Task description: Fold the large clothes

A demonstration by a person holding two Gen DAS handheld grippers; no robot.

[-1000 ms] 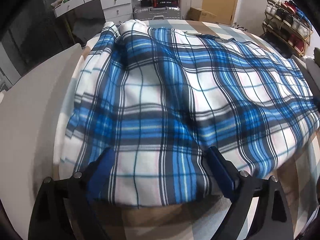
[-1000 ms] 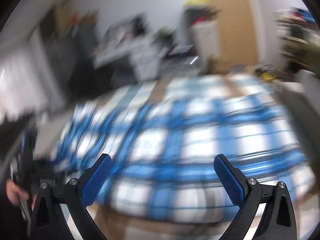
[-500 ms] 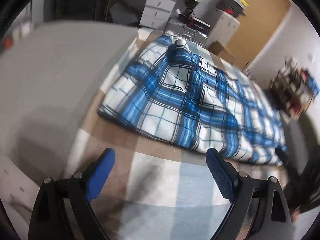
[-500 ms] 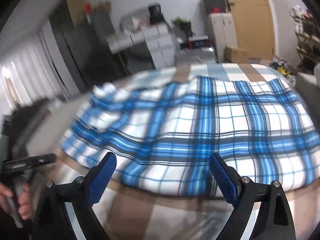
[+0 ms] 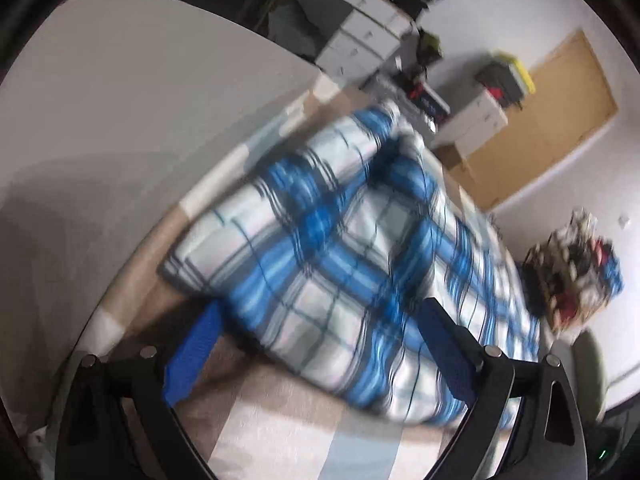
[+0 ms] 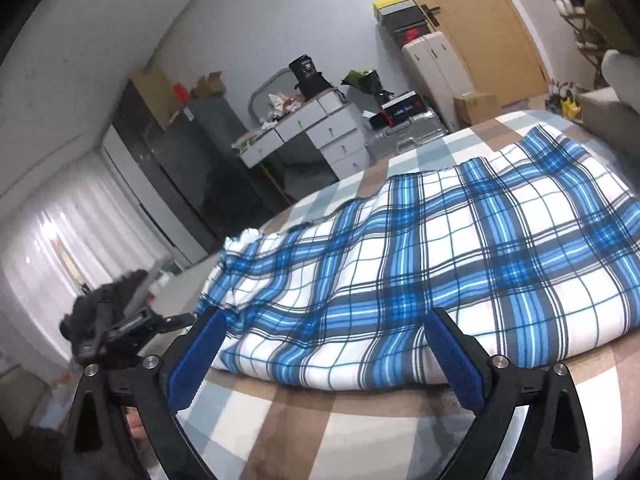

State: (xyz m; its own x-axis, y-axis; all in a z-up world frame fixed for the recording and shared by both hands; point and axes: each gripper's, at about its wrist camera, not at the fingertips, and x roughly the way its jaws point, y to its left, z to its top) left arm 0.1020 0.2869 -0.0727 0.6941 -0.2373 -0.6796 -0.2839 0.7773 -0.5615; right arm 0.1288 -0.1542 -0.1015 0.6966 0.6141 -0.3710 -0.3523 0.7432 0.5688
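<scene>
Currently: left gripper (image 5: 316, 344), tilted downward and rolled so the room leans, jaws wide, nothing between them, poised at the near corner of the folded plaid garment (image 5: 352, 264). Garment lies on the striped bed cover (image 6: 360, 432), white and blue checks, near edge facing both tools. Right gripper (image 6: 320, 356), pointing slightly downward, jaws just reopened wide, empty, above the cover before the garment's (image 6: 440, 256) near hem.

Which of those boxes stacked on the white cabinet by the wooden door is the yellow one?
The top one: the yellow box crowns the stack on the white cabinet. The boxes beneath it are dark, one with red on it.
</scene>
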